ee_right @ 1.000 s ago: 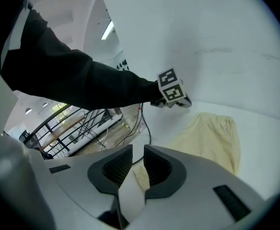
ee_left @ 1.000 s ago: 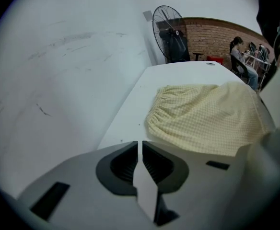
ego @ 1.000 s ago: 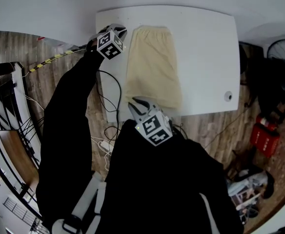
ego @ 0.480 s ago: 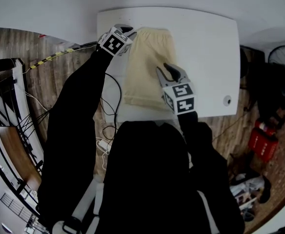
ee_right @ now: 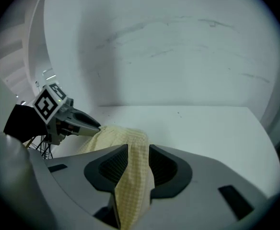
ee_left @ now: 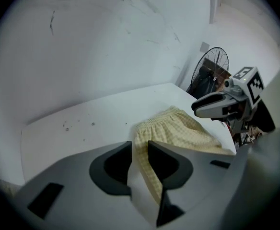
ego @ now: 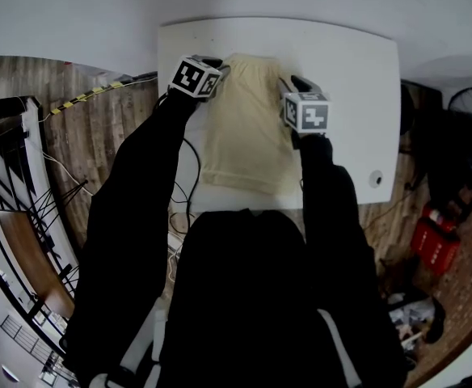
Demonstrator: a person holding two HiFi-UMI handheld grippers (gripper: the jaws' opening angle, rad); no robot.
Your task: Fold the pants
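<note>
- Clamping my left gripper [ego: 218, 69] on the pants [ego: 248, 132], at one edge near the waistband.
- Opening my right gripper [ego: 291, 83], the opposite edge lying between its jaws.

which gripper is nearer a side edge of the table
The left gripper, at the pale yellow pants' waistband corner by the white table's left edge. The right gripper, jaws opening around the other corner, sits further in.

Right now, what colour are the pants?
Pants: pale yellow, finely checked; best in the right gripper view.
</note>
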